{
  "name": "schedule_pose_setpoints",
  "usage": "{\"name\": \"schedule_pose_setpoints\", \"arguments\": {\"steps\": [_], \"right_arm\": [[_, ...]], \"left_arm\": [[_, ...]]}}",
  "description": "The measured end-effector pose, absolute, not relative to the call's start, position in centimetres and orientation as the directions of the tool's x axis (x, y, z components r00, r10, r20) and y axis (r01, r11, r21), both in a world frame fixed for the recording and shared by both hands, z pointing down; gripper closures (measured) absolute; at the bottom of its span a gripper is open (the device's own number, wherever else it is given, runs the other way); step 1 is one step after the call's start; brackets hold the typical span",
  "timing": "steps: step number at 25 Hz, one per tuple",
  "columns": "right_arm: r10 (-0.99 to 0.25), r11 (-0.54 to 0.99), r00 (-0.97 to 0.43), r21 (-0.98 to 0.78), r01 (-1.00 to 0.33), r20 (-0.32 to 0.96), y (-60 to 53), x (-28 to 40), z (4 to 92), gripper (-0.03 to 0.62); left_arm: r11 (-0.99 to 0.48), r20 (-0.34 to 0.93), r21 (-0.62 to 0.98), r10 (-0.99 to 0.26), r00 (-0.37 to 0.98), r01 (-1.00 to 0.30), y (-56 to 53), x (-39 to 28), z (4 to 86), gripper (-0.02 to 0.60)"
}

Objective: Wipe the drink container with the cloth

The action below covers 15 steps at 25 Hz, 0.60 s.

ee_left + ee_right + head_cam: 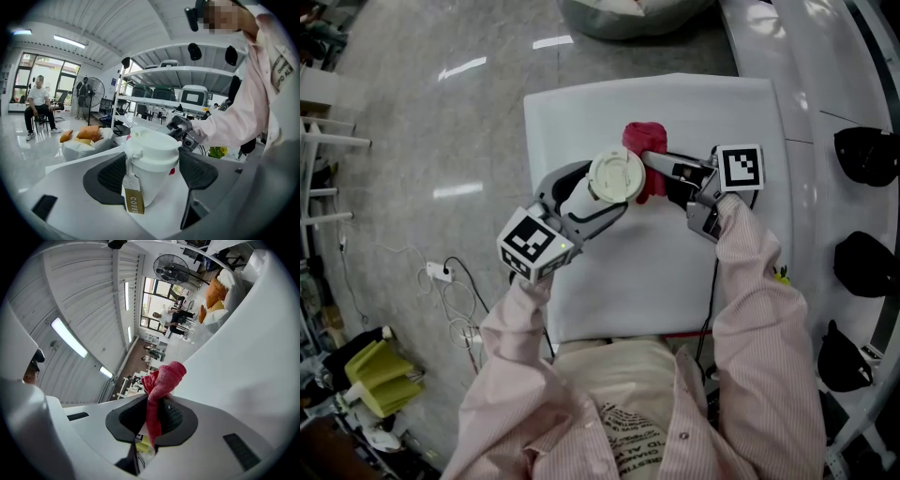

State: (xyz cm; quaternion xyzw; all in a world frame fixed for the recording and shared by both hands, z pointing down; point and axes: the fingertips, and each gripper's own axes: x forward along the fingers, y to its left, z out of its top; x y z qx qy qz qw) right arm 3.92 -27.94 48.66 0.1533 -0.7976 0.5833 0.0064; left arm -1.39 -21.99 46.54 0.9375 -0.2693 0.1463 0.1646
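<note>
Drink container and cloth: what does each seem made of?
The drink container: smooth white body and lid with a soft sheen, probably plastic, possibly coated paper. The cloth: red matte fabric with a fine knit-like texture, bunched in soft folds.

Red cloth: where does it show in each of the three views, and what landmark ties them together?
Head view: red cloth upper centre, pinched by the right gripper, just beyond the white cup.
Left gripper view: only a red sliver behind the cup, which the left gripper holds.
Right gripper view: centre of the picture, clamped between the jaws.
Shared landmark: the white table, under everything in all three views.
</note>
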Motion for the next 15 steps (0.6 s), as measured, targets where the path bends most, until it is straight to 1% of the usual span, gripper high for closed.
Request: {"name": "schedule_pose_setpoints", "arguments": {"steps": [7,12,15], "right_arm": [[-0.217,0.243,-0.956,-0.938,-0.249,0.198,-28.1,3.6,50.1,0.554],[-0.204,0.206,-0.945,-0.933,-0.296,0.255,-28.0,3.7,51.8,0.555],[-0.195,0.199,-0.945,-0.933,-0.300,0.262,-28.1,3.4,52.5,0.554]], "left_arm": [[-0.800,0.363,0.228,-0.459,0.811,-0.555,-22.0,-1.4,46.5,0.225],[-0.798,0.361,0.230,-0.461,0.810,-0.557,-22.0,-1.4,46.4,0.225],[-0.796,0.359,0.231,-0.464,0.810,-0.559,-22.0,-1.4,46.5,0.225]]}}
